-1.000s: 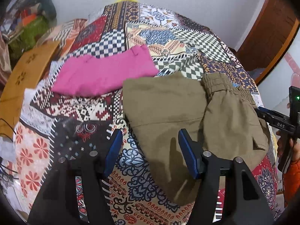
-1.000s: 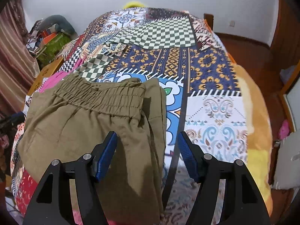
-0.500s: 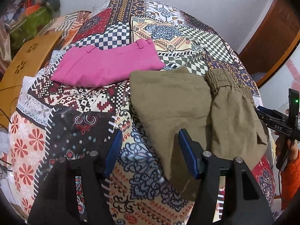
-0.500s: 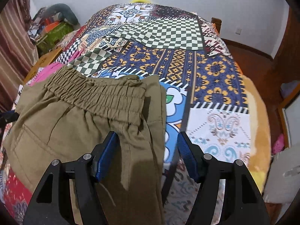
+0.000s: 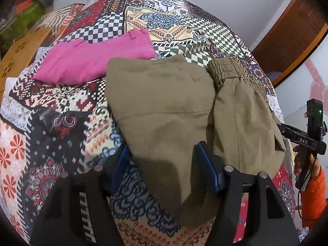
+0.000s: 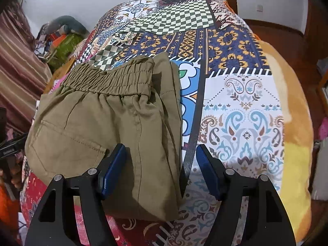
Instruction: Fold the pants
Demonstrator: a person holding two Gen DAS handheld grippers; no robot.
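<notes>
Olive-brown pants point(image 5: 174, 106) lie folded on the patterned bedspread point(image 5: 61, 123), elastic waistband point(image 5: 229, 69) at the far right. In the right wrist view the pants point(image 6: 106, 127) show the waistband point(image 6: 110, 80) and a back pocket. My left gripper point(image 5: 162, 164) is open, its fingers straddling the near folded edge just above the cloth. My right gripper point(image 6: 161, 168) is open over the pants' right edge, empty. The right gripper's body point(image 5: 307, 135) also shows in the left wrist view.
A folded pink garment point(image 5: 92, 59) lies beyond the olive pants at the left. A wooden board point(image 5: 18, 55) and a pile of clutter point(image 6: 61, 39) stand off the bed's left side. A wooden door point(image 5: 293, 39) is at the right.
Both grippers have moved closer and lower over the pants. The left gripper's fingers now straddle the near edge. Both jaws stayed open; the pants have not moved.
</notes>
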